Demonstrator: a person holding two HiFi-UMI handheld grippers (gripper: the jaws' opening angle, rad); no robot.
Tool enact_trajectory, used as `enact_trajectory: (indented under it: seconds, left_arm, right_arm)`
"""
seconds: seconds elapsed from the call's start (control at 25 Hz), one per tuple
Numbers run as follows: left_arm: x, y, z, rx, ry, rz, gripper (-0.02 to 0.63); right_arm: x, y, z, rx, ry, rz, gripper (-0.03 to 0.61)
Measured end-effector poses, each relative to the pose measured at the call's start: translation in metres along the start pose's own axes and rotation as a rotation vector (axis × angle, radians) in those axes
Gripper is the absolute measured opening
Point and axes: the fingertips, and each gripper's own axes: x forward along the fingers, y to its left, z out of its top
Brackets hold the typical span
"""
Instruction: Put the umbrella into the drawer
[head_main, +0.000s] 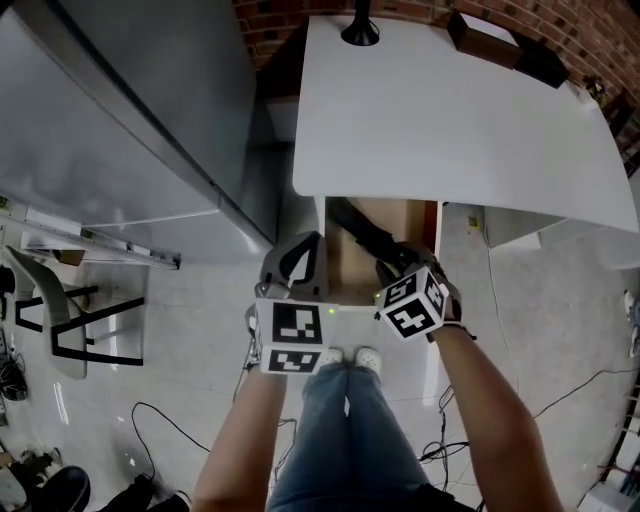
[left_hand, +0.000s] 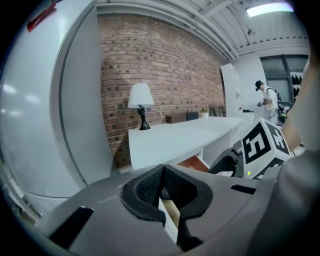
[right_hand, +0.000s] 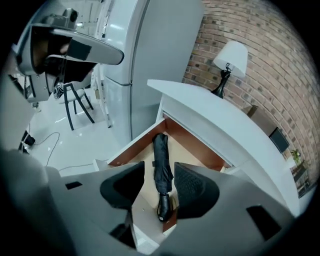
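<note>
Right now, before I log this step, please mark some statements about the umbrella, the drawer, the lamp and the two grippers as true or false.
1. The umbrella lies in the open drawer. True.
2. The right gripper is shut on the umbrella. False: its fingers stand apart above it, and the umbrella lies loose in the drawer.
3. The left gripper has its fingers together, holding nothing. True.
4. The lamp stands on the floor. False: it stands on the white desk.

The umbrella (right_hand: 162, 167) is matt black cloth with a glossier plastic handle. The drawer (right_hand: 131, 146) is smooth brown wood inside. The counter (head_main: 450, 120) looks smooth matt white, the wall (left_hand: 165, 70) rough brick, the floor (head_main: 180, 340) glossy tile. The fingers (right_hand: 197, 187) have dimpled black pads.
</note>
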Motion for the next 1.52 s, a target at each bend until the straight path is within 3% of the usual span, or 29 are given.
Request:
enact_trajectory:
  seconds: [0.48, 0.72, 1.0, 1.28, 1.52]
  left_arm:
    - [-0.046, 0.000, 0.047, -0.010, -0.016, 0.026, 0.002]
    - [-0.062, -0.014, 0.059, 0.000, -0.025, 0.011, 0.002]
    - [-0.080, -0.012, 0.079, 0.007, -0.054, 0.021, 0.002]
    - [-0.092, 0.002, 0.111, -0.054, -0.117, 0.059, 0.002]
    - [-0.102, 0.012, 0.142, -0.026, -0.194, 0.077, 0.002]
  right_arm:
    - [-0.084, -0.008, 0.025, 0.153, -0.059, -0.023, 0.206]
    - [-0.128, -0.009, 0.029, 0.138, -0.105, -0.027, 0.206]
    - [-0.178, -0.017, 0.039, 0.193, -0.172, -0.030, 0.206]
    - [-0.210, -0.028, 0.044, 0.218, -0.202, -0.026, 0.209]
    - [-0.242, -0.053, 0.050, 0.317, -0.268, -0.098, 0.209]
